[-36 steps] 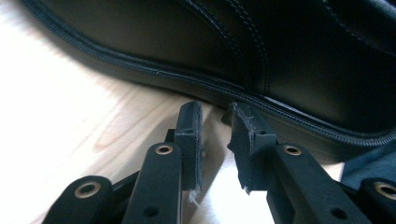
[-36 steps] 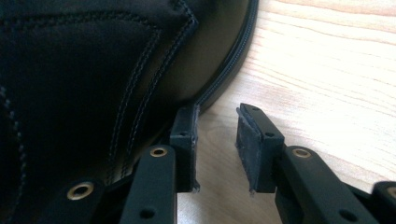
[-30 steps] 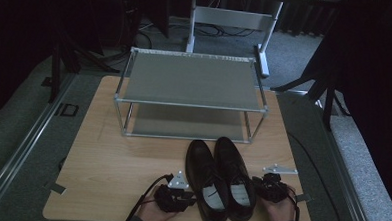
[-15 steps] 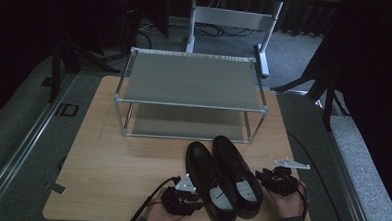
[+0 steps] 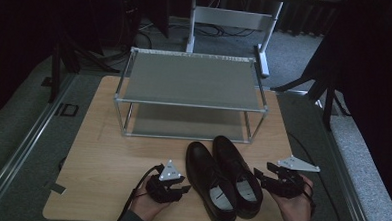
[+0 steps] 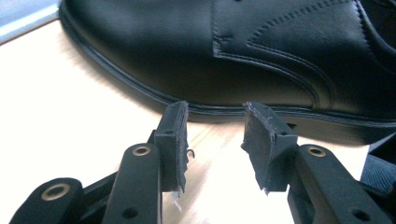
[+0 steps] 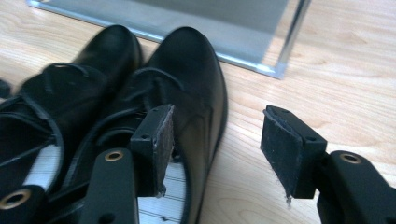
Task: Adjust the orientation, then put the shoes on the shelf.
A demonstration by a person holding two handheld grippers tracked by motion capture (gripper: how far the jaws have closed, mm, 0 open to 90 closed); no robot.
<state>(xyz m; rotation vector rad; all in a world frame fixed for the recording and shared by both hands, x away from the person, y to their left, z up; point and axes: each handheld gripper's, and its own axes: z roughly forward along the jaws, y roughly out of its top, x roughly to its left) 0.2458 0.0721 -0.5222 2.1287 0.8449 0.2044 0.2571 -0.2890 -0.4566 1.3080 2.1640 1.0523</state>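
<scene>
High view: pair of black shoes (image 5: 226, 184) between our left gripper (image 5: 173, 187) and right gripper (image 5: 268, 179), fingers apart, just opened, nothing held; shoes seemingly staged before rack (image 5: 192, 85).

Dim room – grey floor (image 5: 18, 133), white stand (image 5: 233, 17)

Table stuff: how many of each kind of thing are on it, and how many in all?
Shoes: 2, left shoe and right shoe
Rack: 1
Total: 3
</scene>
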